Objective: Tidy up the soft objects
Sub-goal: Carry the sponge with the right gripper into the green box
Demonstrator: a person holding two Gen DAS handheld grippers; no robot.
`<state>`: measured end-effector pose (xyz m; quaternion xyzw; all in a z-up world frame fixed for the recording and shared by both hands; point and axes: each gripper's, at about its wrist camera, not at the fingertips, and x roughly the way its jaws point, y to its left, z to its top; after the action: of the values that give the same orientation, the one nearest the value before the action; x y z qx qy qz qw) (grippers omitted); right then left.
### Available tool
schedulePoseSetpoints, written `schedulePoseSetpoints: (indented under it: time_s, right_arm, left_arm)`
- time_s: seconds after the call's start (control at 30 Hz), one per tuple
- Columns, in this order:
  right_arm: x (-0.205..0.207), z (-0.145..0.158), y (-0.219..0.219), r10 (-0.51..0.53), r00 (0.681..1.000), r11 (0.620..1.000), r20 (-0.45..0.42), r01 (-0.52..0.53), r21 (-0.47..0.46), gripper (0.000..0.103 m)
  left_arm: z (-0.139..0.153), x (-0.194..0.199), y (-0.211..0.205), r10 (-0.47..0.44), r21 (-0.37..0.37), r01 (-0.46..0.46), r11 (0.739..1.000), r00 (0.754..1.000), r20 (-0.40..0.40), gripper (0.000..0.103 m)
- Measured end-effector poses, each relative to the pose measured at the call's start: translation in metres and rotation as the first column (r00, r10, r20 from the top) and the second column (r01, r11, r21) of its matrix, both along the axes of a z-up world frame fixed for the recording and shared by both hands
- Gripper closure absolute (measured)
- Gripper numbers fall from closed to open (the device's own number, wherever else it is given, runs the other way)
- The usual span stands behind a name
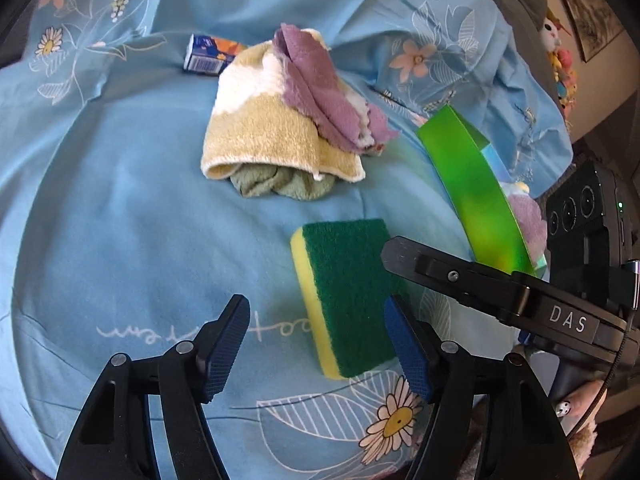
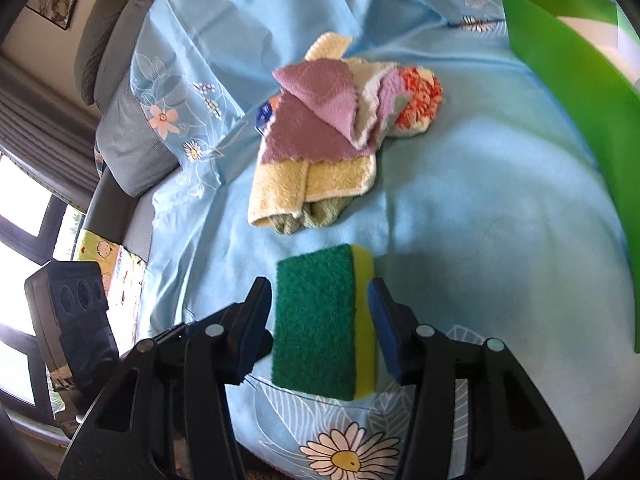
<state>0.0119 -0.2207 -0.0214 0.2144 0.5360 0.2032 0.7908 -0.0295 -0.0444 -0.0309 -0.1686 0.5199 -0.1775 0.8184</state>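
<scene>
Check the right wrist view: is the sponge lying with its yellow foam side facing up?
No, the sponge lies with its green scouring face up; the yellow foam shows only along one edge.

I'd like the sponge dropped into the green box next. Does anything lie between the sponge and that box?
Nothing visible does. The sponge sits between the right hand-held gripper's fingers, and only bare blue sheet lies between it and the green box. The towel pile lies farther back, off that path.
</scene>
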Motion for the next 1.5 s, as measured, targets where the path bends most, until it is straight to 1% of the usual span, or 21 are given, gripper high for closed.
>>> schedulePoseSetpoints:
  time_s: [0.03, 0.07, 0.1, 0.2, 0.23, 0.27, 0.3, 0.47, 0.6, 0.67, 0.77, 0.8, 0.87, 0.97, 1.1, 1.2, 1.3, 1.47, 1.5]
  right_arm:
    - [0.0, -0.003, 0.0, -0.001, 1.0, 1.0, -0.012, 0.001, -0.003, 0.053]
    - [0.0, -0.005, 0.0, 0.002, 1.0, 1.0, -0.024, -0.002, 0.0, 0.054]
    - [0.0, -0.007, 0.0, 0.007, 0.999, 1.0, -0.033, -0.007, 0.002, 0.054]
    - [0.0, -0.012, 0.001, 0.016, 0.999, 1.0, -0.046, -0.016, 0.006, 0.056]
    - [0.001, -0.013, 0.002, 0.019, 0.999, 1.0, -0.05, -0.018, 0.003, 0.058]
    - [0.001, -0.016, 0.003, 0.02, 0.998, 1.0, -0.061, -0.02, -0.01, 0.065]
    - [0.002, -0.018, 0.003, 0.014, 0.998, 0.999, -0.068, -0.016, -0.032, 0.071]
    - [-0.001, -0.014, -0.002, -0.007, 0.998, 1.0, -0.059, 0.008, 0.009, 0.072]
    - [-0.003, 0.008, -0.01, -0.027, 1.0, 1.0, 0.016, 0.027, 0.002, 0.072]
    - [-0.002, 0.022, -0.018, -0.051, 0.997, 0.999, 0.057, 0.051, -0.012, 0.072]
    - [0.001, 0.041, -0.037, -0.097, 0.989, 0.995, 0.108, 0.096, 0.013, 0.072]
    - [0.002, 0.047, -0.046, -0.117, 0.986, 0.993, 0.122, 0.115, 0.022, 0.072]
    - [0.003, 0.06, -0.06, -0.146, 0.977, 0.989, 0.153, 0.143, 0.029, 0.072]
    - [0.004, 0.081, -0.078, -0.189, 0.959, 0.981, 0.211, 0.192, 0.008, 0.072]
    - [0.003, 0.102, -0.108, -0.266, 0.925, 0.961, 0.273, 0.277, 0.002, 0.072]
    - [0.001, 0.107, -0.133, -0.311, 0.905, 0.944, 0.291, 0.329, -0.014, 0.072]
    - [-0.003, 0.105, -0.16, -0.368, 0.883, 0.921, 0.291, 0.388, -0.015, 0.072]
    - [-0.014, 0.1, -0.203, -0.471, 0.838, 0.873, 0.275, 0.488, 0.006, 0.072]
    - [-0.017, 0.099, -0.211, -0.489, 0.829, 0.862, 0.271, 0.507, 0.004, 0.072]
  left_arm:
    - [-0.001, 0.0, -0.002, -0.007, 0.004, 0.007, 1.0, 1.0, 0.0, 0.036]
    - [-0.002, 0.001, -0.005, -0.017, 0.002, 0.017, 1.0, 1.0, -0.002, 0.04]
    - [-0.002, 0.001, -0.006, -0.024, -0.002, 0.024, 1.0, 1.0, -0.004, 0.048]
    - [-0.01, 0.001, -0.013, -0.049, -0.021, 0.049, 0.999, 0.998, -0.026, 0.052]
    - [-0.01, 0.001, -0.014, -0.049, -0.023, 0.049, 0.999, 0.999, -0.021, 0.055]
    - [-0.009, 0.001, -0.016, -0.058, -0.03, 0.057, 0.998, 0.998, -0.008, 0.062]
    - [-0.008, 0.0, -0.017, -0.062, -0.032, 0.062, 0.998, 0.998, -0.001, 0.064]
    - [0.003, -0.003, -0.017, -0.055, -0.025, 0.056, 0.998, 0.998, 0.036, 0.065]
    - [0.025, 0.003, -0.032, -0.069, -0.003, 0.07, 0.998, 0.992, 0.106, 0.065]
    - [0.039, 0.007, -0.043, -0.087, 0.009, 0.086, 0.996, 0.986, 0.143, 0.066]
    - [0.061, 0.013, -0.063, -0.128, 0.037, 0.122, 0.992, 0.966, 0.223, 0.066]
    - [0.066, 0.015, -0.068, -0.137, 0.038, 0.132, 0.99, 0.961, 0.238, 0.066]
    - [0.079, 0.023, -0.08, -0.154, 0.026, 0.152, 0.988, 0.954, 0.258, 0.066]
    - [0.095, 0.034, -0.101, -0.18, -0.003, 0.188, 0.982, 0.942, 0.284, 0.066]
    - [0.109, 0.045, -0.137, -0.234, 0.001, 0.248, 0.969, 0.913, 0.333, 0.066]
    - [0.11, 0.053, -0.167, -0.273, 0.005, 0.287, 0.958, 0.905, 0.326, 0.066]
    - [0.109, 0.057, -0.196, -0.31, 0.007, 0.323, 0.946, 0.899, 0.308, 0.066]
    - [0.105, 0.056, -0.248, -0.386, 0.058, 0.389, 0.92, 0.866, 0.317, 0.066]
    - [0.104, 0.055, -0.254, -0.393, 0.061, 0.394, 0.917, 0.864, 0.314, 0.066]
